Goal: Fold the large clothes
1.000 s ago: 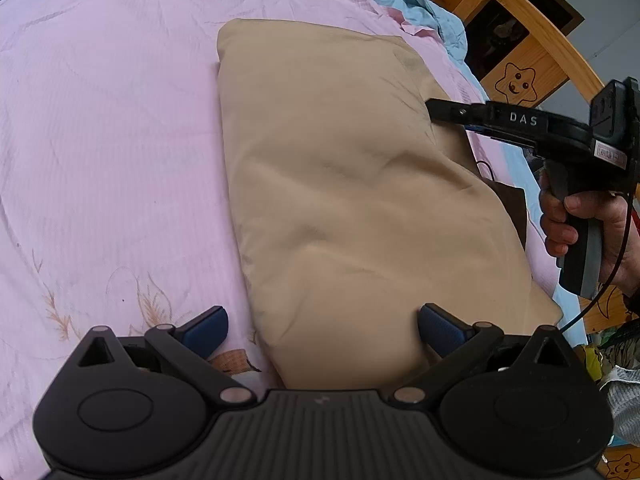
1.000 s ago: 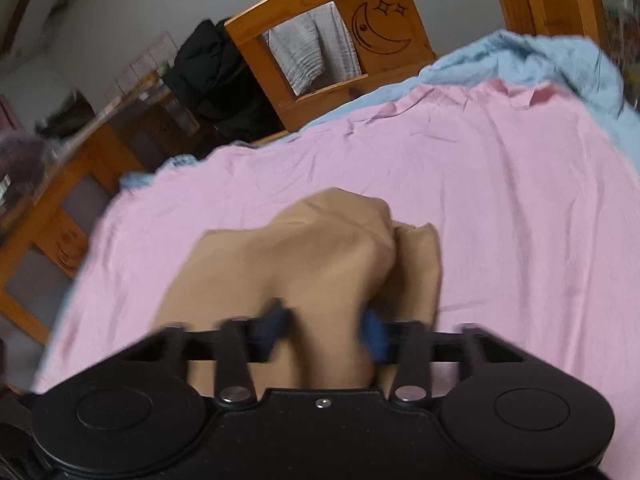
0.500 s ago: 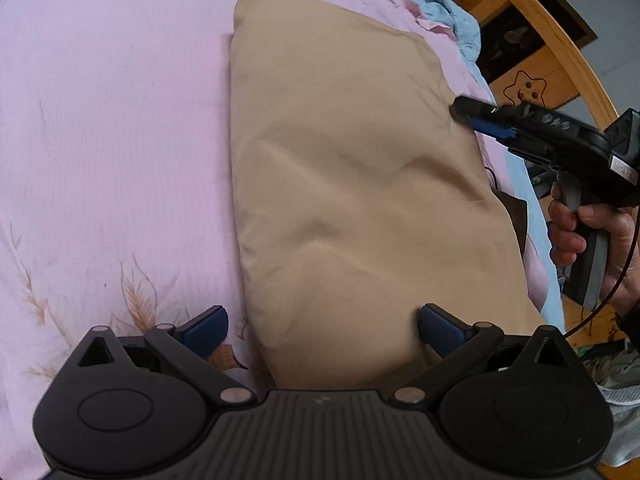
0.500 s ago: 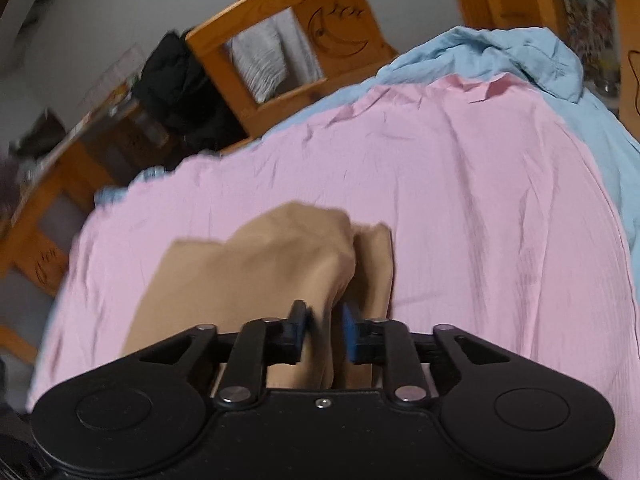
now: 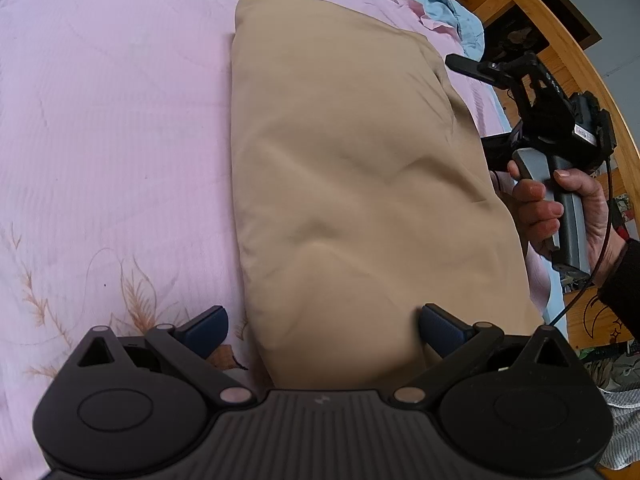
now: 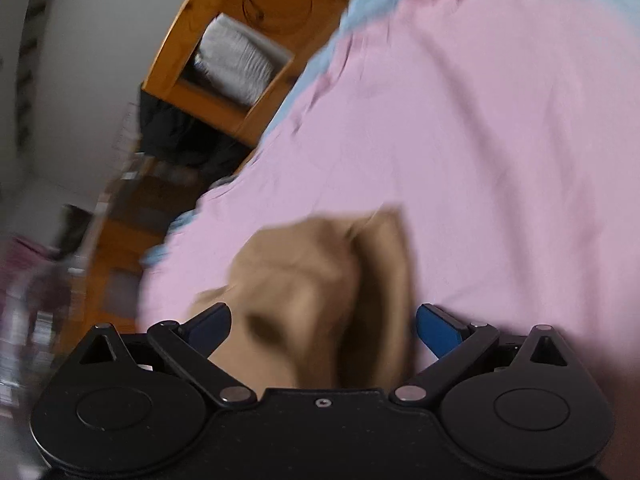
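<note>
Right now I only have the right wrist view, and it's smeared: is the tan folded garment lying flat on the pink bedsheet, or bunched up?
Observer: The left wrist view shows the tan folded garment as one long slab lying flat on the pink bedsheet.
Operator: Where's the left gripper?
Observer: The left gripper hangs open at the garment's near end, gripping nothing.
Operator: And the right gripper, seen from outside?
Observer: The right gripper is beside the garment's right edge, held by a bare hand.
</note>
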